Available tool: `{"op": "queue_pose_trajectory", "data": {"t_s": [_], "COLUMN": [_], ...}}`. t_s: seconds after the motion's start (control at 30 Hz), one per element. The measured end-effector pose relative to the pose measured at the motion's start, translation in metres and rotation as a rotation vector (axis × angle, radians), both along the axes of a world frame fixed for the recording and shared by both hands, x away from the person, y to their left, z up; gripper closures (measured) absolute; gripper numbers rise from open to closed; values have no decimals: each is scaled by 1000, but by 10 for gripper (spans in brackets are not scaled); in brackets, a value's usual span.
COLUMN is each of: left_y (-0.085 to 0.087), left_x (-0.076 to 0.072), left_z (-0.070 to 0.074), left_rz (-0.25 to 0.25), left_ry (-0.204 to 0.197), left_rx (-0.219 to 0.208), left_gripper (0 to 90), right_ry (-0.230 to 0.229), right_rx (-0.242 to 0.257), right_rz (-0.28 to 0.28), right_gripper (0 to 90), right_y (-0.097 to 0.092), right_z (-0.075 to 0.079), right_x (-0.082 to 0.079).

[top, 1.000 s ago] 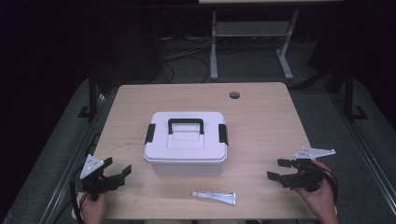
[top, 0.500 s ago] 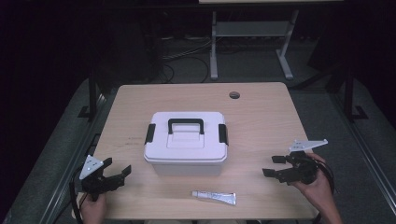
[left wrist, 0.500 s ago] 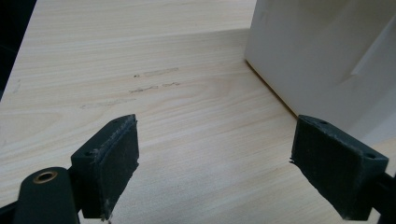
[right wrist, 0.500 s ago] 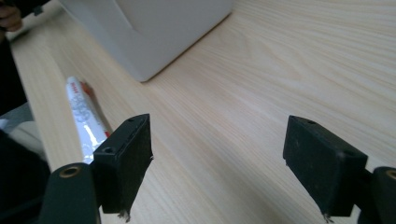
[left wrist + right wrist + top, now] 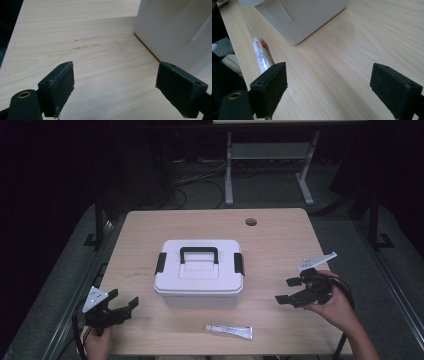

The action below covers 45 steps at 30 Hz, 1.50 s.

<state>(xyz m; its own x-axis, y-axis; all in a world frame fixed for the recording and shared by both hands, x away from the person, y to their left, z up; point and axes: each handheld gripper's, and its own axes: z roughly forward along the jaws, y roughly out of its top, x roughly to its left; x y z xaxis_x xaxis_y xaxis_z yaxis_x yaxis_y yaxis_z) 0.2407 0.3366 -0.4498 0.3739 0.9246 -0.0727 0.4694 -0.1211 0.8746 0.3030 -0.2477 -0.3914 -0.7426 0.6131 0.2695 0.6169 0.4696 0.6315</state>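
approach step: right gripper (image 5: 292,290) empty, jaws just opened wide; tube (image 5: 229,331) nearby, box (image 5: 199,272) ahead; left gripper (image 5: 121,304) open, empty.

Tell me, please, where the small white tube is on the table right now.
In the high view, the small white tube lies flat near the front edge of the table, just in front of the white box and between the two grippers.
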Motion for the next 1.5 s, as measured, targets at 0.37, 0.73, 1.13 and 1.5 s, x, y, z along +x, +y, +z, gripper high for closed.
{"op": "queue_pose_trajectory", "data": {"t_s": [0.37,0.73,1.13,1.5], "left_y": [0,1,2,3], "left_x": [0,-1,-1,0], "left_z": [1,0,1,2], "left_rz": [1,7,11,5], "left_ry": [-7,-6,-14,-13], "left_rx": [3,-2,2,10], "left_gripper": [140,140,140,140], "right_ry": [-5,-13,-14,-27], "right_rx": [-47,-84,-136,-151], "right_rz": [60,118,171,217], "right_gripper": [138,139,144,146], "right_y": [7,21,36,52], "right_z": [23,51,74,90], "right_x": [13,27,41,51]}}
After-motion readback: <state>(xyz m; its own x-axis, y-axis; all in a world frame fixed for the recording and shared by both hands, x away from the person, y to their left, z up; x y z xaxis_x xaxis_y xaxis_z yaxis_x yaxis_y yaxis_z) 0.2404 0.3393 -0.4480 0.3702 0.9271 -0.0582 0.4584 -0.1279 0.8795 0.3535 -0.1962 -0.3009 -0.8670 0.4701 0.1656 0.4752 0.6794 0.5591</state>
